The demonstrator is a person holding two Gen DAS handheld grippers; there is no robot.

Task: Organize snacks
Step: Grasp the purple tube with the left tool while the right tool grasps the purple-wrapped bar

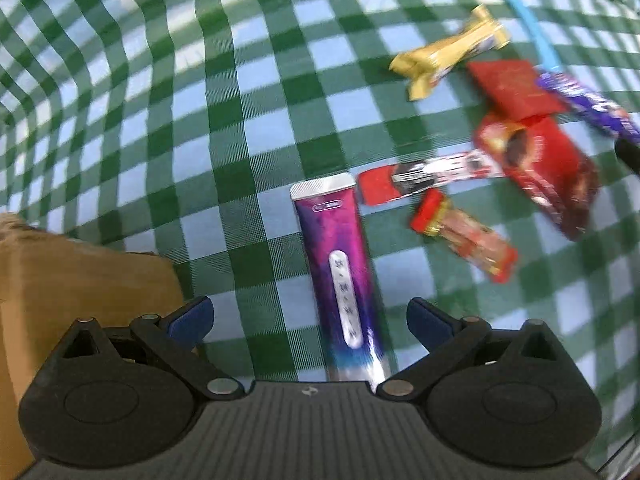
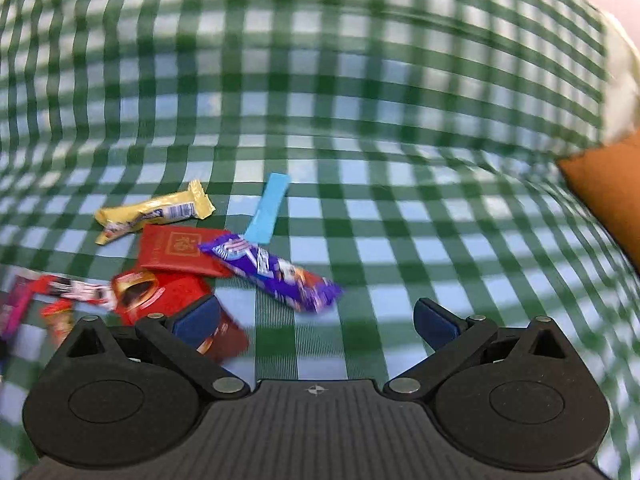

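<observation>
Several wrapped snacks lie loose on a green-and-white checked cloth [image 1: 240, 128]. A long purple-pink pack [image 1: 340, 276] lies straight ahead of my left gripper [image 1: 310, 322], whose jaws stand open above its near end without touching it. To its right lie a red-and-white bar [image 1: 424, 178], a small red-orange bar [image 1: 464, 240], a dark red pouch [image 1: 536, 176], a flat red packet [image 1: 512, 88], a gold bar [image 1: 448, 54] and a purple bar [image 1: 592, 108]. My right gripper [image 2: 316, 322] is open and empty, just short of the purple bar [image 2: 276, 272]. A light blue stick [image 2: 268, 208] lies beyond it.
A brown cardboard box [image 1: 80, 280] stands at the left, close to my left gripper. An orange-brown object [image 2: 608, 200] shows at the right edge of the right wrist view, past the cloth's edge [image 2: 580, 148]. Both views are motion-blurred.
</observation>
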